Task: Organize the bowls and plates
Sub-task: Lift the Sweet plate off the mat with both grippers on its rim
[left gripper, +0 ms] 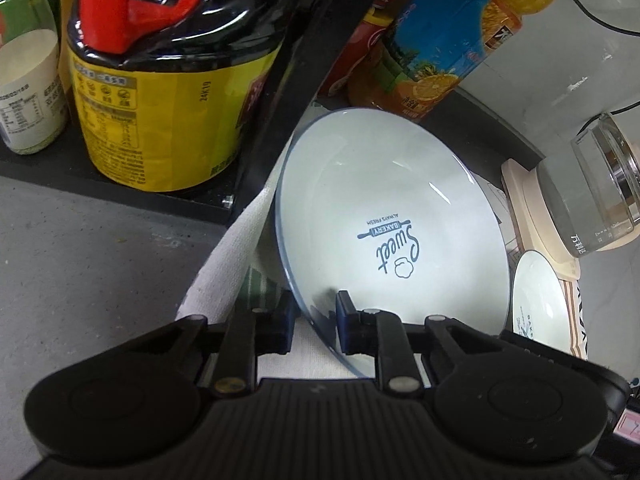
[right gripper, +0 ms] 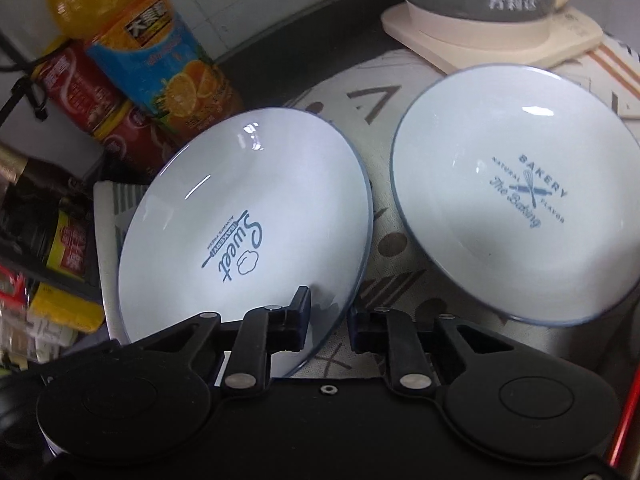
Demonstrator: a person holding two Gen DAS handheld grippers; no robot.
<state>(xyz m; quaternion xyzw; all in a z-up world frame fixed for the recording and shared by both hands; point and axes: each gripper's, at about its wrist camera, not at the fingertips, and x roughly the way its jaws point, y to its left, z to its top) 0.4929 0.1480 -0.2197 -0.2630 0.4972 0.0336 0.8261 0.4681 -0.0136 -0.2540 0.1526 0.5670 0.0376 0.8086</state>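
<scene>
A white deep plate with a blue rim and "Sweet Bakery" print [left gripper: 384, 200] [right gripper: 248, 208] lies tilted on a cloth. My left gripper [left gripper: 316, 308] straddles its near rim, one finger under the outside and one pad on the inner face, shut on it. My right gripper [right gripper: 328, 312] clamps the same plate at its lower right rim, one finger inside and one outside. A second white plate printed "The Baking Bakery" [right gripper: 516, 216] [left gripper: 540, 300] lies just right of it, untouched.
A yellow-labelled dark bottle with a red handle [left gripper: 160, 112] and a white jar [left gripper: 32, 92] stand on a black shelf with a post [left gripper: 288, 92]. An orange juice bottle [right gripper: 160, 60], red cans [right gripper: 88, 96] and a glass kettle on a cream base [right gripper: 500, 20] ring the patterned cloth [right gripper: 380, 100].
</scene>
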